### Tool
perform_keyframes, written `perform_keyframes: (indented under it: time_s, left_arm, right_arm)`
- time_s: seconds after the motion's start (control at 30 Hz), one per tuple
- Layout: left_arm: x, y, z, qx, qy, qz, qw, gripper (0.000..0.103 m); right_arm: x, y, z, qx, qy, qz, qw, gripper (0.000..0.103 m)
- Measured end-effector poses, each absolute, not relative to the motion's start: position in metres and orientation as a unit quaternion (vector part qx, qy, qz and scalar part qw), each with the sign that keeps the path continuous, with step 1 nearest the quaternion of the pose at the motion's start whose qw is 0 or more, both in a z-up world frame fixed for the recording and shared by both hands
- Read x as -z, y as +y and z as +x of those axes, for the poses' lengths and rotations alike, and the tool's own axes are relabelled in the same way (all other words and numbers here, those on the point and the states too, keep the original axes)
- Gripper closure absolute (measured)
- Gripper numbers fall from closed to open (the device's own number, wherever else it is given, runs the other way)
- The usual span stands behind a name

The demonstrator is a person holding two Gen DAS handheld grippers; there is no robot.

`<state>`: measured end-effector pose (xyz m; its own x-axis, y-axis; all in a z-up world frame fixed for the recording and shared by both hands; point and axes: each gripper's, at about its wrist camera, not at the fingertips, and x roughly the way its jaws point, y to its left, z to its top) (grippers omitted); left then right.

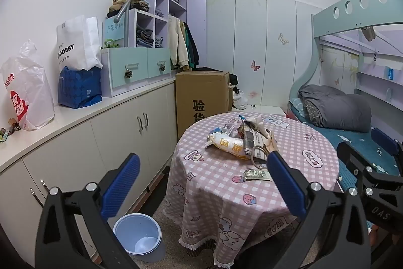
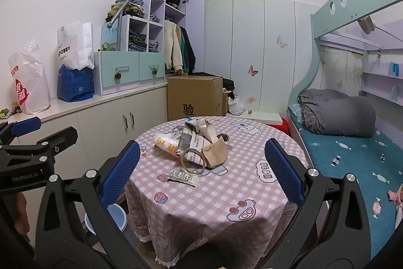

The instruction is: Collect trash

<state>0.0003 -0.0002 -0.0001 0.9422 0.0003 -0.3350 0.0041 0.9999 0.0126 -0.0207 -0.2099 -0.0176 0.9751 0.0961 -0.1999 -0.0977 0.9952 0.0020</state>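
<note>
On the round desk [image 1: 314,143] ahead of my left hand-held gripper [image 1: 202,179], the trash sits in a loose heap: a soft, crinkly yellow-and-white snack bag [image 1: 228,144], crumpled printed paper [image 1: 254,136], a thin ring of tape [image 1: 259,158] and, nearer me, a flat foil wrapper [image 1: 257,174]. My left jaws stand wide apart with nothing between them, hanging short of the desk edge. Down on the floor to the left waits the pale blue plastic bin [image 1: 137,233], smooth-walled and open-topped. I judge the checked tablecloth [image 1: 226,206] the main hazard: it is limp fabric, so a low pinch could catch it and drag the whole pile.

From my right side, my right hand-held gripper [image 2: 201,172] is equally spread and empty, aimed over the near desk rim at the same heap. The flat wrapper [image 2: 185,177] lies apart from the pile, and being so thin it may slip out from under the pads. A stiff torn brown card [image 2: 216,150] leans against the paper [image 2: 199,140]; lifting one piece could tumble the tape ring [image 2: 194,159] off the desk. My two grippers are close together, so they could collide.
</note>
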Motion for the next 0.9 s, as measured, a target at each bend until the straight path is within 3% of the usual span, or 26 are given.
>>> perform_keyframes:
  time_s: [0.9]
  left_arm:
    - [0.0001,-0.0001,0.0003,0.001,0.170,0.006,0.986,0.004]
  right_arm:
    - [0.0217,-0.2112,-0.0194,-0.051,0.106,-0.001,0.993,0.006]
